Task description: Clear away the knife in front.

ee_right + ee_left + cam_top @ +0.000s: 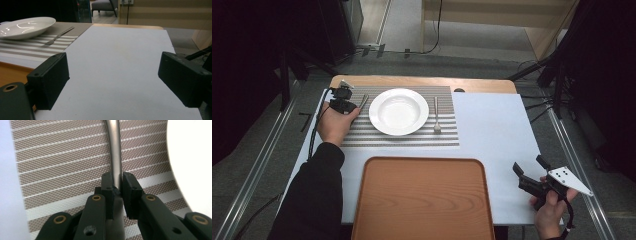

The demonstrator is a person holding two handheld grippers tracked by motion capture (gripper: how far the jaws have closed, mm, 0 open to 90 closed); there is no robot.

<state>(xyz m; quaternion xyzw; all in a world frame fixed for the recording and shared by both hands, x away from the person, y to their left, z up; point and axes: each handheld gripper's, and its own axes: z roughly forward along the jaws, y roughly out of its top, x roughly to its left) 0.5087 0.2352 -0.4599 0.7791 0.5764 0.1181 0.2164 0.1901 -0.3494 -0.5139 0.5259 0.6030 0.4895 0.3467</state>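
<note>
1. Black jaws of the left gripper [117, 185] sit nearest the lens at the bottom of the left gripper view, pinching the metal utensil handle [115, 150] between the pads; nearly shut on it.
2. Handle runs from the pads up to the top centre of the frame, lying on the striped placemat [62, 162]. Its working end is out of view here, so knife or spoon, cannot tell.
3. High view: same utensil [362, 101] lies just left of the white plate [399, 111], upper left of centre, with the left gripper [343, 101] and hand at its lower end.
4. Fork [437, 116] lies on the mat just right of the plate, untouched.
5. Wooden tray [422, 200] sits bottom centre, nothing on it; white table cover [497, 140] under everything.
6. Right gripper [532, 172] rests low right of the high view, well apart from the setting; in its own view the jaws stand spread wide with nothing between them [113, 82].
7. Step judged: grip just made on the left utensil, lift not yet done; looks like clearing the setting to the tray.
8. Next move calls for a straight lift keeping the handle level, then a carry down-frame to the tray; thin handle could swivel in the pads.
</note>
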